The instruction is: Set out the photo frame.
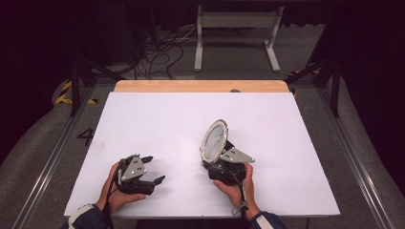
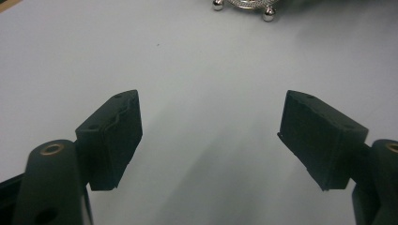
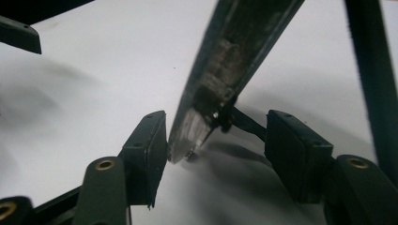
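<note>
Silver-rimmed oval mirror (image 1: pixel 214 140) stood upright on table (image 1: pixel 157 119) | right gripper (image 3: pixel 216 140) spread around it, unclamped | left gripper (image 2: pixel 211 136) wide, empty | withdrawal left.

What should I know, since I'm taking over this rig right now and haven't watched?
Left tool: open, empty, left of the mirror.
Right tool: open, jaws either side of the mirror's lower edge, not clamping.
Mirror: stands tilted on the table.
Done: mirror looks set down.
Left: probably ease the right tool back without tipping it.
</note>
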